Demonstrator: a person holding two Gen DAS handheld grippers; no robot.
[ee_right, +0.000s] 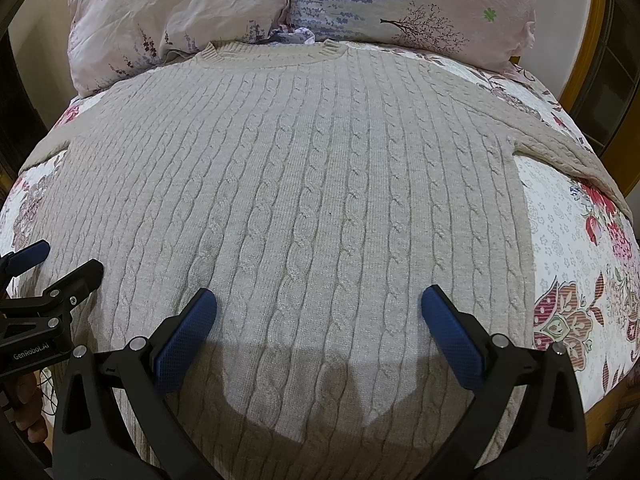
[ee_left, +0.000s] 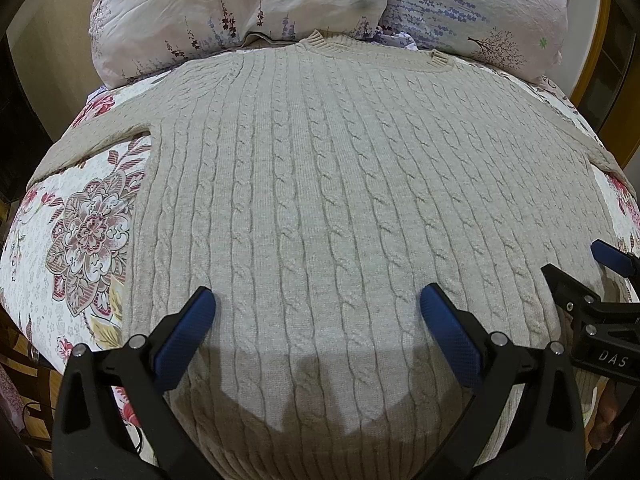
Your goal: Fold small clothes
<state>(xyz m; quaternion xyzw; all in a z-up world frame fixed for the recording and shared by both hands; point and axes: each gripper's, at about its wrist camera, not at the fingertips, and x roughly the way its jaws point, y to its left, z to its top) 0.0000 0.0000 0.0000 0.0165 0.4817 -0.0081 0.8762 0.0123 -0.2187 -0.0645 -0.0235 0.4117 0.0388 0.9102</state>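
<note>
A beige cable-knit sweater point(ee_left: 320, 184) lies flat and spread out on the bed, collar at the far side by the pillows, sleeves running out to both sides. It fills the right wrist view point(ee_right: 304, 184) too. My left gripper point(ee_left: 316, 312) is open and empty, hovering over the lower body of the sweater near the hem. My right gripper point(ee_right: 318, 312) is open and empty over the same lower part, further right. The right gripper shows at the right edge of the left wrist view point(ee_left: 580, 268), and the left gripper shows at the left edge of the right wrist view point(ee_right: 60, 260).
A floral quilt point(ee_left: 80, 232) covers the bed under the sweater and shows on the right side point(ee_right: 580, 280). Two pale floral pillows point(ee_left: 240, 12) point(ee_right: 420, 4) lie at the head. A wooden bed frame point(ee_right: 580, 52) curves at the far right.
</note>
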